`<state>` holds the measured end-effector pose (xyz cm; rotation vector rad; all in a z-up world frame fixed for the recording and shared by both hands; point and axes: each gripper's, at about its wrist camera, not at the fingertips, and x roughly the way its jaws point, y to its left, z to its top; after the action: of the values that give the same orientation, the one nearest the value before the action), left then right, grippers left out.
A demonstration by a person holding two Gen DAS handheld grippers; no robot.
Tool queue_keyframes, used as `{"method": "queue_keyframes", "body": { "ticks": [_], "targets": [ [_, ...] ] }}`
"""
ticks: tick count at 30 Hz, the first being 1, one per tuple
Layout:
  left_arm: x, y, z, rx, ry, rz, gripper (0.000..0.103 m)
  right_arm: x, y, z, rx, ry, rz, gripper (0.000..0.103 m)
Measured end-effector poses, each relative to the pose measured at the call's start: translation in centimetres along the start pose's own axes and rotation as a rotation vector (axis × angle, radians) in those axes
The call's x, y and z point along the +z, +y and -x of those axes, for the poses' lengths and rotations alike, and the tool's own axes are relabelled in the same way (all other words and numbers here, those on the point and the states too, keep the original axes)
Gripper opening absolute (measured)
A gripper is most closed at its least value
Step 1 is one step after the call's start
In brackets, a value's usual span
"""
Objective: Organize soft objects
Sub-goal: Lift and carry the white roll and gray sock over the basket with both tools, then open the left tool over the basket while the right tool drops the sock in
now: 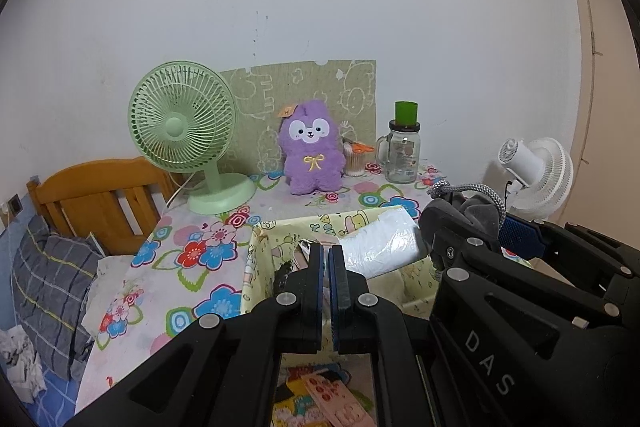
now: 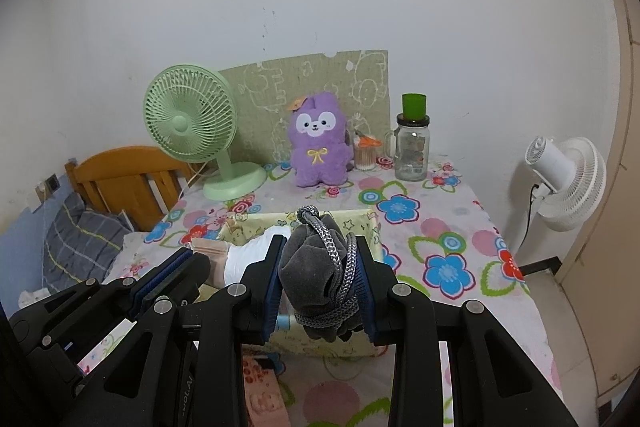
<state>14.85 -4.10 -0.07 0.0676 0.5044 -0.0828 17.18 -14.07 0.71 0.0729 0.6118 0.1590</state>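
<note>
My right gripper [image 2: 320, 267] is shut on a grey velvet drawstring pouch [image 2: 310, 267] with a braided grey cord, held above the yellow cartoon-print fabric box [image 2: 362, 223]. The pouch also shows in the left wrist view [image 1: 476, 205]. My left gripper [image 1: 326, 259] is shut and empty over the same box [image 1: 260, 267], which holds a white plastic-wrapped pack [image 1: 384, 247]. A purple plush toy [image 1: 312, 149] sits upright at the back of the table, also in the right wrist view [image 2: 318, 143].
A green desk fan [image 1: 184, 131], a glass jar with a green cup [image 1: 404, 147] and a cotton-swab holder [image 1: 354, 159] stand at the back. A white fan [image 2: 568, 171] stands to the right. A bed with a plaid pillow [image 1: 48, 283] lies left. Cards lie near the front [image 1: 320, 399].
</note>
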Motion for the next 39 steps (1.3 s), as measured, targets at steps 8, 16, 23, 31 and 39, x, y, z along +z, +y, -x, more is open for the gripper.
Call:
{"method": "queue_keyframes", "body": {
  "ticks": [8,16,23,31,39],
  "targets": [
    [0.7,0.7,-3.1,0.001,0.027,0.005,0.000,0.9,-0.1,-3.5,-0.001,0.028,-0.001,0.036],
    [0.8,1.2,-6.6,0.003,0.068,0.012,0.000,1.0,-0.4,-7.0,-0.001,0.072,-0.018,0.036],
    [0.3,1.8,-9.0,0.000,0.117,0.027,0.034,0.6,-0.5,-9.6,0.010,0.117,-0.028,0.036],
    [-0.6,2.4,-11.2,-0.009,0.181,0.042,0.065,-0.1,-0.3,-12.2,0.038,0.162,-0.025,0.036],
    [-1.0,2.7,-12.0,-0.023,0.205,0.043,0.085,-0.4,0.0,-13.5,0.061,0.186,-0.018,0.070]
  ]
}}
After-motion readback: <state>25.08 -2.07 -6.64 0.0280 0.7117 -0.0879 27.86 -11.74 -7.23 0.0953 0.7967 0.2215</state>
